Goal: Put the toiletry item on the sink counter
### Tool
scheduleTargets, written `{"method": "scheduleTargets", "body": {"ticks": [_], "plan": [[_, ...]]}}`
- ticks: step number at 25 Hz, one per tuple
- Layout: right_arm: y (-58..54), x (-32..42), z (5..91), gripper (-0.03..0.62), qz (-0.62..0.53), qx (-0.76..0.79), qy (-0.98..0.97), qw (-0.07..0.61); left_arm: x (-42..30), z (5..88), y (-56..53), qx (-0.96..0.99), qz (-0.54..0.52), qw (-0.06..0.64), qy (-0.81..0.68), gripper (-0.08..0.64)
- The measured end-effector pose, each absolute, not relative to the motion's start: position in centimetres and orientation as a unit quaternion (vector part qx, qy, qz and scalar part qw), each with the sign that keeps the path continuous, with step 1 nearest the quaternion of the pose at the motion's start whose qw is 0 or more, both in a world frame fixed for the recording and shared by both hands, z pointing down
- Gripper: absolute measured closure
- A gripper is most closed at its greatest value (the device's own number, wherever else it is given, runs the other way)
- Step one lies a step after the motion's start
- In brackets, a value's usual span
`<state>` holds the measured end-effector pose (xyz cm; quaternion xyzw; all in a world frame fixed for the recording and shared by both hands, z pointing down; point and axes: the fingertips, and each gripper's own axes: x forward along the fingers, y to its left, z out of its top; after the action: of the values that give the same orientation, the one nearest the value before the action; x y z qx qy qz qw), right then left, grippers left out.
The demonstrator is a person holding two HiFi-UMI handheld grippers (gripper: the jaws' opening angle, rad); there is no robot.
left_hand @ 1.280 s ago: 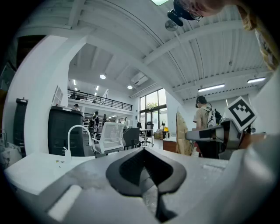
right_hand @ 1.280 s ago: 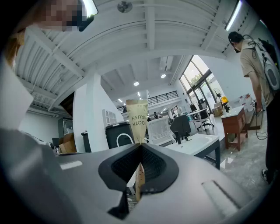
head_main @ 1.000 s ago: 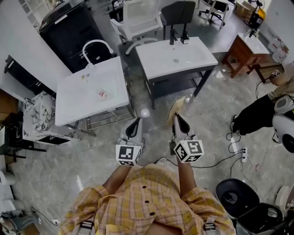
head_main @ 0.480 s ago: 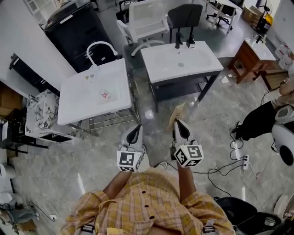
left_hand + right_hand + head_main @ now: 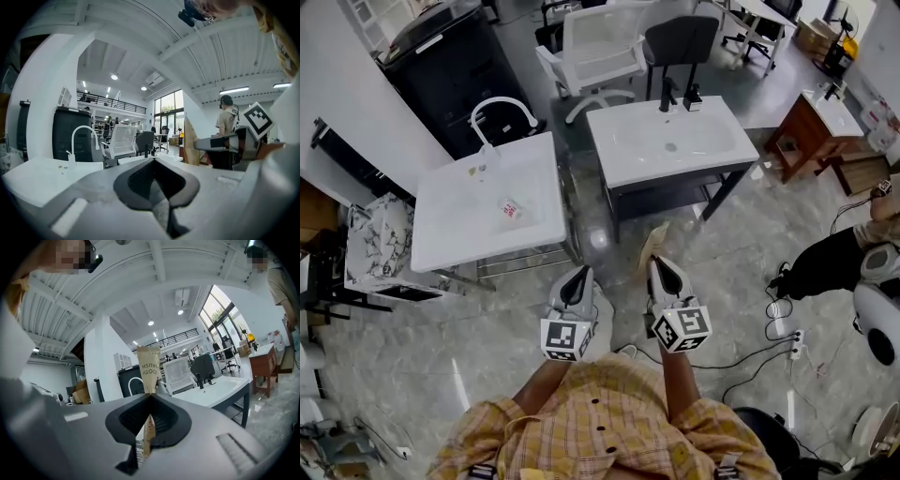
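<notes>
My right gripper (image 5: 660, 264) is shut on a tall tan paper toothbrush pack (image 5: 653, 241), which stands upright out of the closed jaws (image 5: 149, 395) in the right gripper view, its printed top (image 5: 148, 367) above them. My left gripper (image 5: 578, 275) is beside it, shut with nothing in it (image 5: 155, 162). Both are held over the floor, short of two sink counters. The white sink counter (image 5: 459, 220) with a curved white faucet (image 5: 501, 103) is ahead to the left. A second white sink counter (image 5: 712, 150) on a dark frame is ahead to the right.
A small packet (image 5: 509, 208) lies on the left counter. A black faucet (image 5: 667, 95) stands on the right counter. Beyond are a white chair (image 5: 600, 47), a dark chair (image 5: 680, 42) and a black cabinet (image 5: 441, 61). Cables (image 5: 769, 323) run on the floor at right.
Both grippers have moved a little forward and lower, side by side. The toothbrush pack stays in the right jaws. The view has shifted slightly with the person.
</notes>
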<state>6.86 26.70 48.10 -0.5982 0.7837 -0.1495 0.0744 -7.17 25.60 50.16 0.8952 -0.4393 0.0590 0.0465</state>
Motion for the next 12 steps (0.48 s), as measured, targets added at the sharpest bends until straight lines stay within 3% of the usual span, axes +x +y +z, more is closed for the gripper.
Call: {"method": "scheduleTargets", "body": {"ticks": [12], "plan": [[12.5,7.6,47.2,0.589,-0.147,-0.583,0.797,0.056,-5.6,48.7,10.5,0.891,0.029,0.046,-0.450,0.560]]}}
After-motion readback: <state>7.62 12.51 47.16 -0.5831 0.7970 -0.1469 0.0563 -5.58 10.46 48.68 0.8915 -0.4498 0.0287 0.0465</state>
